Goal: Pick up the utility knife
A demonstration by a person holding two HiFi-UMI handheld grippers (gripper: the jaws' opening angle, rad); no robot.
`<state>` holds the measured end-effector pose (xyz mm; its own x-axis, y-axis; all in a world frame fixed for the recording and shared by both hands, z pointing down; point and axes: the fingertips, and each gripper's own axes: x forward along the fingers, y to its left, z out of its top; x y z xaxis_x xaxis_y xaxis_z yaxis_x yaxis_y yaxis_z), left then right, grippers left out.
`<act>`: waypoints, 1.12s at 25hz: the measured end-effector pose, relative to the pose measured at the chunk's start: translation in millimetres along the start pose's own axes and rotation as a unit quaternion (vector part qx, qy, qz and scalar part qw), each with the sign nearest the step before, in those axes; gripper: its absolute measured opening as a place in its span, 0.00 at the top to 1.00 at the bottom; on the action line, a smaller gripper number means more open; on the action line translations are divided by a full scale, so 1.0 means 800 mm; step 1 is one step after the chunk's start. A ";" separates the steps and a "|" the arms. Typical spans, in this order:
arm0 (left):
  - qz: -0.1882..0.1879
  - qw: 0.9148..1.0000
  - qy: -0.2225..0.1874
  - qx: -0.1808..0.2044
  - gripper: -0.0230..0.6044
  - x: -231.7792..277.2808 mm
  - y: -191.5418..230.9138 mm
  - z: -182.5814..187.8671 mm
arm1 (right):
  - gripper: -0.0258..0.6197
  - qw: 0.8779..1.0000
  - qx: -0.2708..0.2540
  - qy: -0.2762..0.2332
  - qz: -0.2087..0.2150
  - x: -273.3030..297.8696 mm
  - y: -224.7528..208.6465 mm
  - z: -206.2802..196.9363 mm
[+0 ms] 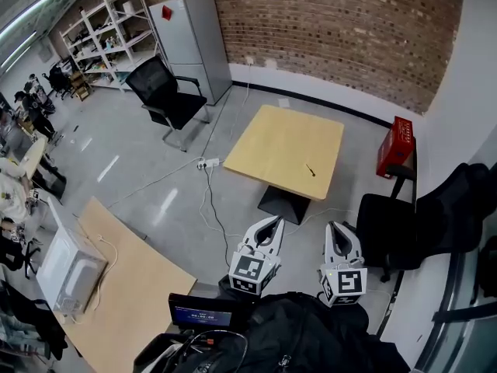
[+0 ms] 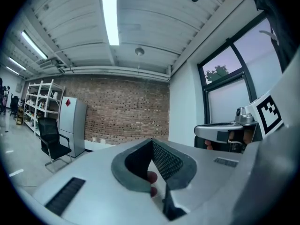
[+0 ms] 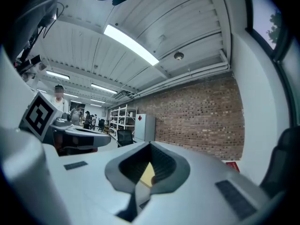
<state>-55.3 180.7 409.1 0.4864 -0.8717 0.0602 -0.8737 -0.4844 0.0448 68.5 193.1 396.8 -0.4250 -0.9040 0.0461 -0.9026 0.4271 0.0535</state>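
Utility knife (image 1: 311, 170) is lying on the wooden table (image 1: 272, 142), well ahead of the left gripper (image 1: 272, 221) and right gripper (image 1: 336, 226), both hovering closed and empty.

No words or numbers can be read. The red box (image 1: 400, 144) has white print that is too small to read. The small screen (image 1: 203, 315) shows tiny blurry lines. The tall gray cabinet (image 1: 186, 37) has a red diamond sticker (image 1: 165, 12). The left gripper (image 1: 273, 222) and right gripper (image 1: 335, 226) carry only black-and-white square marks.

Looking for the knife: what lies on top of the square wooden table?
Only one small dark thing, near the table's right edge; too small to confirm as the utility knife. Nothing covers the tabletop.
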 end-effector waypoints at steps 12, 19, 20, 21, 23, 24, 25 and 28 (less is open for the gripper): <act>-0.013 1.000 0.022 -0.006 0.97 -0.034 0.009 -0.022 | 0.96 1.000 0.011 0.019 0.000 -0.006 0.041 -0.017; -0.026 0.999 0.040 -0.017 0.97 -0.047 0.014 -0.044 | 0.96 0.999 0.015 0.042 -0.011 -0.011 0.059 -0.037; -0.028 0.999 0.042 -0.020 0.97 -0.046 0.013 -0.047 | 0.96 0.999 0.014 0.045 -0.011 -0.012 0.059 -0.040; -0.031 0.998 0.044 -0.022 0.97 -0.045 0.011 -0.051 | 0.96 0.999 0.015 0.048 -0.012 -0.013 0.059 -0.042; -0.038 0.998 0.049 -0.024 0.97 -0.043 0.006 -0.056 | 0.96 0.998 0.015 0.053 -0.013 -0.012 0.056 -0.045; -0.040 0.998 0.051 -0.025 0.97 -0.040 0.005 -0.058 | 0.96 0.998 0.015 0.054 -0.013 -0.010 0.055 -0.046; -0.040 0.997 0.053 -0.026 0.97 -0.036 0.005 -0.059 | 0.96 0.998 0.015 0.056 -0.011 -0.008 0.053 -0.047; -0.036 0.997 0.057 -0.024 0.97 -0.022 0.006 -0.062 | 0.96 0.998 0.018 0.059 -0.005 0.004 0.043 -0.052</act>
<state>-67.5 197.7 457.5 0.5486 -0.8192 0.1673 -0.8360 -0.5392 0.1015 38.7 206.0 440.4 -0.4077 -0.8983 0.1640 -0.9092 0.4159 0.0182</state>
